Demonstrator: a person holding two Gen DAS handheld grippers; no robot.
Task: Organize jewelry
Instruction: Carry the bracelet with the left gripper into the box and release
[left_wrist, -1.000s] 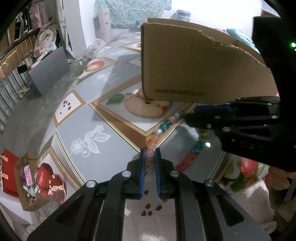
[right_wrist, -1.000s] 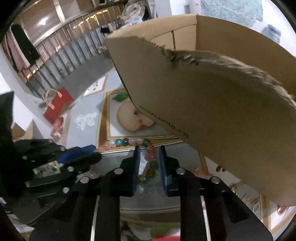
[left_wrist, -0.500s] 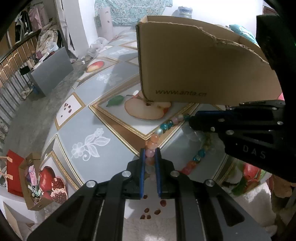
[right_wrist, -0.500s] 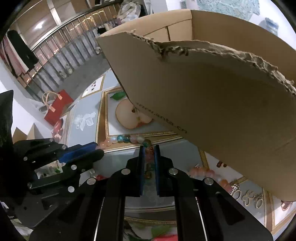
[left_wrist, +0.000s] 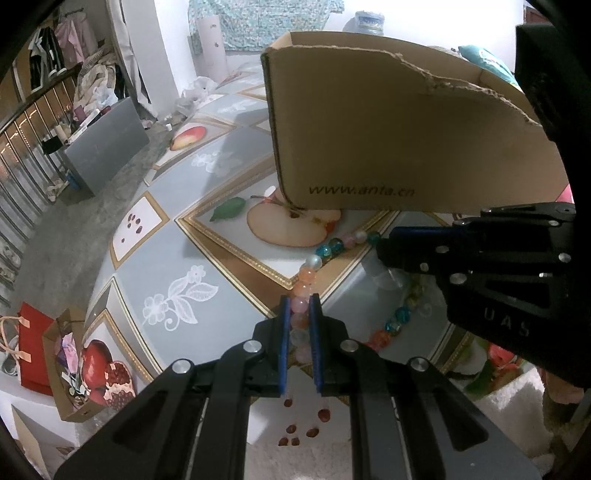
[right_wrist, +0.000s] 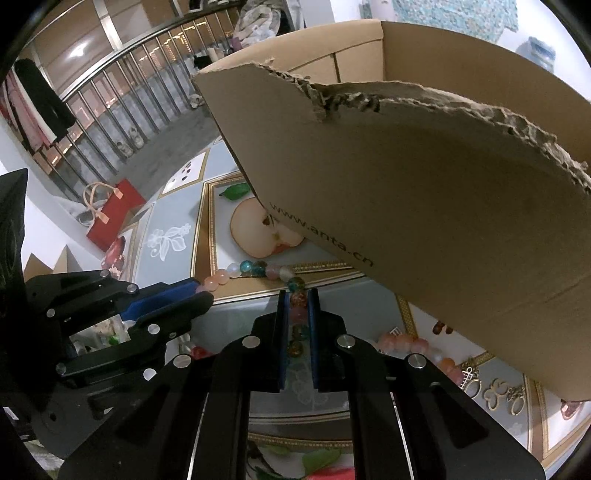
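The left claw (left_wrist: 299, 314) pinches the bead necklace (left_wrist: 334, 249) low in the frame's centre, and the right claw (right_wrist: 298, 306) pinches another stretch of the same strand. The necklace lies on the worktop (left_wrist: 155, 266) just under the near wall of the cardboard box (left_wrist: 388, 140), which fills the upper right of both views with a torn top edge. Open worktop spreads to the left, its edge curving down the left side. Only the right wrist view shows gold earrings (right_wrist: 496, 397) and a second bead strand (right_wrist: 410, 345) at lower right.
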